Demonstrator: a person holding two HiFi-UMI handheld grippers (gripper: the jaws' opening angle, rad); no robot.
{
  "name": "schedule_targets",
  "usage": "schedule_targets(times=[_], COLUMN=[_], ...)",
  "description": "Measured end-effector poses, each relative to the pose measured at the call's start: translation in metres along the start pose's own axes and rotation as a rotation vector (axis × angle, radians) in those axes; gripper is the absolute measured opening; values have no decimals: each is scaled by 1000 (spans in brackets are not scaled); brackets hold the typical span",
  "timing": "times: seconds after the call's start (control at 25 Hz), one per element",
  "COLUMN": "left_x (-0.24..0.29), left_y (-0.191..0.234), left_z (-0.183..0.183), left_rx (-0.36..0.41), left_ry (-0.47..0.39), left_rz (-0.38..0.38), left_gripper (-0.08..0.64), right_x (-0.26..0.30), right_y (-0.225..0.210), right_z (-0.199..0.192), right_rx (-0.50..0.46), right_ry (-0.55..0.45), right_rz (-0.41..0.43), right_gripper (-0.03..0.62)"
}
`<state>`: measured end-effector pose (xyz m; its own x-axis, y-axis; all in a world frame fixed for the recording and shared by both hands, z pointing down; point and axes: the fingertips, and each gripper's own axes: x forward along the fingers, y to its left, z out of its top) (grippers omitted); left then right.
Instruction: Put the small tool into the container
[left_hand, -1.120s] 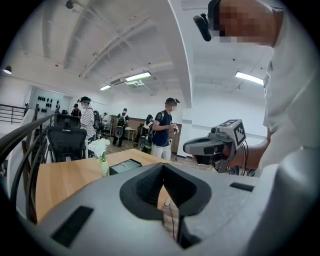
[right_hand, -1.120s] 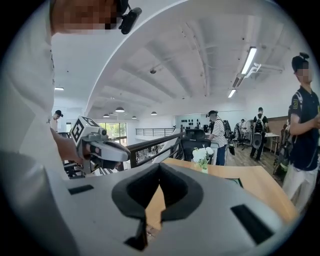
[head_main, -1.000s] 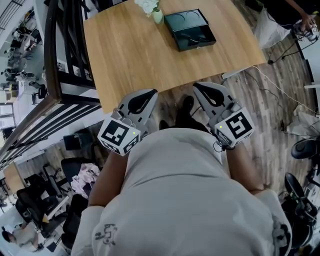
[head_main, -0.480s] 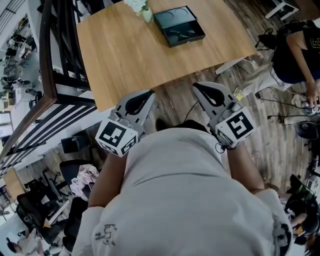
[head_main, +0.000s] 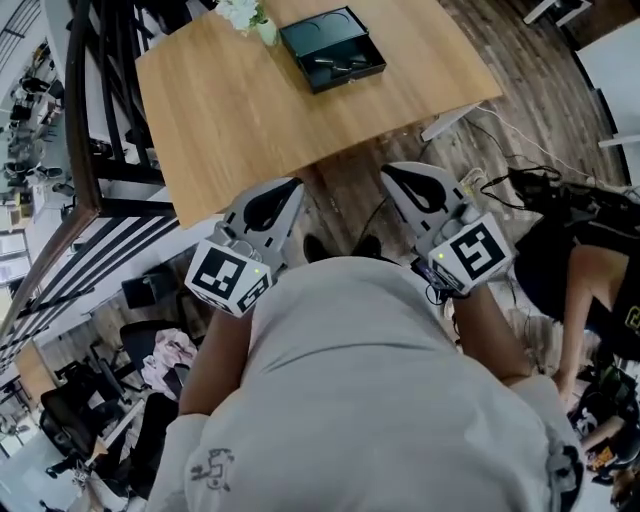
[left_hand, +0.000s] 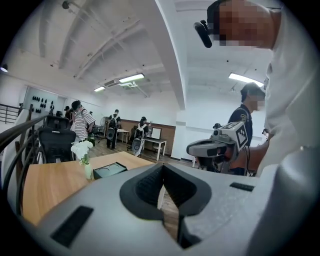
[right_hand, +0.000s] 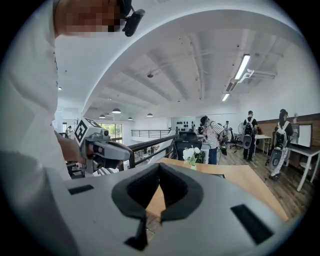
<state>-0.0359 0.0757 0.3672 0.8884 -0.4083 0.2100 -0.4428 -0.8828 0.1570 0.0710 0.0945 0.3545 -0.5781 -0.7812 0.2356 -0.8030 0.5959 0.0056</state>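
Observation:
A dark open container (head_main: 332, 48) lies on the far part of the wooden table (head_main: 250, 110); small dark things lie in its near half, too small to name. The same container (left_hand: 111, 170) shows low on the table in the left gripper view. Both grippers are held close to my chest, short of the table's near edge. My left gripper (head_main: 292, 184) (left_hand: 162, 166) has its jaw tips together with nothing between them. The right gripper (head_main: 392, 170) (right_hand: 159, 166) is shut and holds nothing as well.
A small vase of white flowers (head_main: 258, 25) (left_hand: 85, 161) stands beside the container. A dark stair railing (head_main: 90, 150) runs along the table's left side. A person (head_main: 590, 290) crouches on the floor at the right, near cables (head_main: 500, 175). Office chairs (head_main: 60, 410) stand below left.
The table and container have slid left and up in the head view. A person has come into view at the right. Both grippers stay shut near my chest.

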Motion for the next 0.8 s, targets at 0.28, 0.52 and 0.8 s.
schedule_targets(times=[0.28, 0.52, 0.8], left_x=[19, 21, 18], left_y=[-12, -13, -7], left_z=[12, 15, 20], left_rx=[15, 23, 20], left_ry=[-7, -12, -16], left_rz=[-1, -5, -17], left_gripper=[5, 5, 5], right_x=[-15, -18, -11], right_y=[-20, -21, -18], right_z=[1, 2, 8], right_rx=[20, 16, 15], right_ry=[-18, -23, -19], right_rz=[-16, -19, -21], right_gripper=[6, 6, 5])
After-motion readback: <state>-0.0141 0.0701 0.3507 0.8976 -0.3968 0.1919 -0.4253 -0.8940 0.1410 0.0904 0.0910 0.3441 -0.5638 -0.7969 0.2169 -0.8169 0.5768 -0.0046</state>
